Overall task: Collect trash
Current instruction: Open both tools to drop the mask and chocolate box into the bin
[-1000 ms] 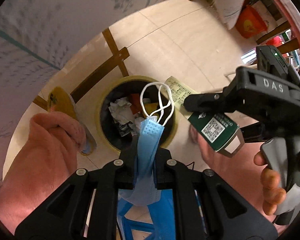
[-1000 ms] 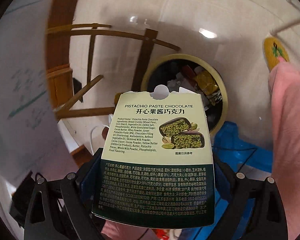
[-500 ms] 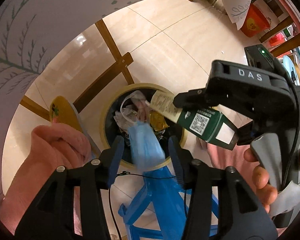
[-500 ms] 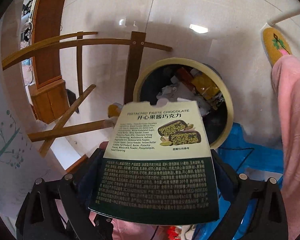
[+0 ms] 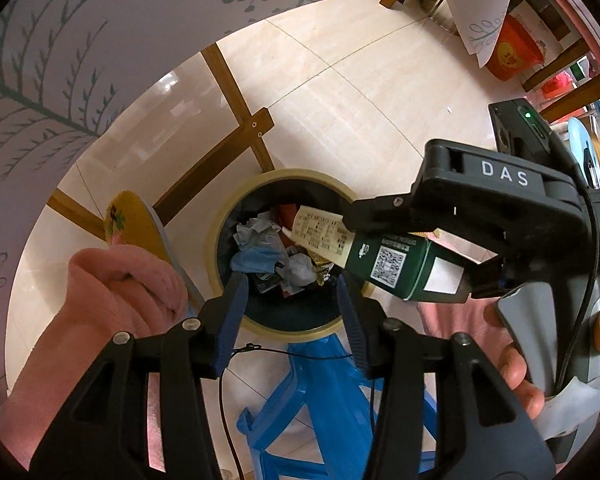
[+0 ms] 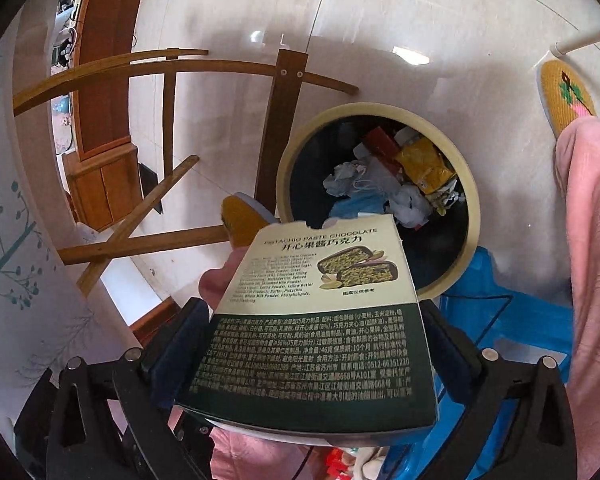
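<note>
Left wrist view shows the left tongs [image 5: 290, 296] spread apart and empty above the trash bin [image 5: 236, 216], whose blue mask [image 5: 256, 258] lies inside. Further right, the right tongs [image 6: 312, 356] stay clamped on the chocolate box [image 6: 320, 312], tilted toward the bin [image 6: 292, 152], likely for dropping in.

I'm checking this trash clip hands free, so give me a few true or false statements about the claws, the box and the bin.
1. The left claw is open and empty. True.
2. The right claw holds a blue mask. False: it grips a chocolate box.
3. The blue mask lies inside the trash bin. True.
4. The trash bin is empty. False: it holds wrappers and crumpled paper.
5. The box hangs above the bin's opening. True.
</note>
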`<state>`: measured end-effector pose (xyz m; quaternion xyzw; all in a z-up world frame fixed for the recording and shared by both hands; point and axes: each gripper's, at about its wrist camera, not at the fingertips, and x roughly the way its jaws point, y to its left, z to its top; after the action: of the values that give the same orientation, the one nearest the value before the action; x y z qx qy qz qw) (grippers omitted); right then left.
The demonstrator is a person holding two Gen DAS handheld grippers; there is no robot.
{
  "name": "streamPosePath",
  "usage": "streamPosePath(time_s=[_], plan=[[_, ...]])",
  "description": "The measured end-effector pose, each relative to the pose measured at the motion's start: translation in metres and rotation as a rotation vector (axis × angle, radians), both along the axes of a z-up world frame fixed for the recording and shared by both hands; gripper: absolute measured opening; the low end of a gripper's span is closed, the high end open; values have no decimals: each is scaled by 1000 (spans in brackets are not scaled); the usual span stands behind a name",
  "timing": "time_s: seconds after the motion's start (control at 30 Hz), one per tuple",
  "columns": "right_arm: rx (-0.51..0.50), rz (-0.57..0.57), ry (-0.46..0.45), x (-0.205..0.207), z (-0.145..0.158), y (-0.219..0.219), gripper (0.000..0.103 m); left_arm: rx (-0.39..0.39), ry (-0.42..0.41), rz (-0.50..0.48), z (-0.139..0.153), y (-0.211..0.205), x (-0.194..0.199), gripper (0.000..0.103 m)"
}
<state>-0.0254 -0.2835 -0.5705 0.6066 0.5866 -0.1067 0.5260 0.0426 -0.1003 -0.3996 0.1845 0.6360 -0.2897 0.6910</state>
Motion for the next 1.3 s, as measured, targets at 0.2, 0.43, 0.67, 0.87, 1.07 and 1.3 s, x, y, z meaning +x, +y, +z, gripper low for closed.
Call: streamPosePath(time_s=[0.2,0.43,0.67,0.87,1.07,1.3], plan=[[-13,6,2,2,0,1,102,-1,-7,5,2,1,0,43],[-76,17,-1,6,9,1,103,-3,-4,5,1,2,0,43],[-199,60,-22,15,24,1,103,0,-11,2,1,4,-2,43],[-261,120,-36,24,33,7,103,7,-12,-5,2,3,-5,43],[-283,130,-53,20,44,7,103,-1,-24,-1,9,3,-8,43],[-362,198,-98,10,78,12,103,-45,-46,28,38,16,-19,43]])
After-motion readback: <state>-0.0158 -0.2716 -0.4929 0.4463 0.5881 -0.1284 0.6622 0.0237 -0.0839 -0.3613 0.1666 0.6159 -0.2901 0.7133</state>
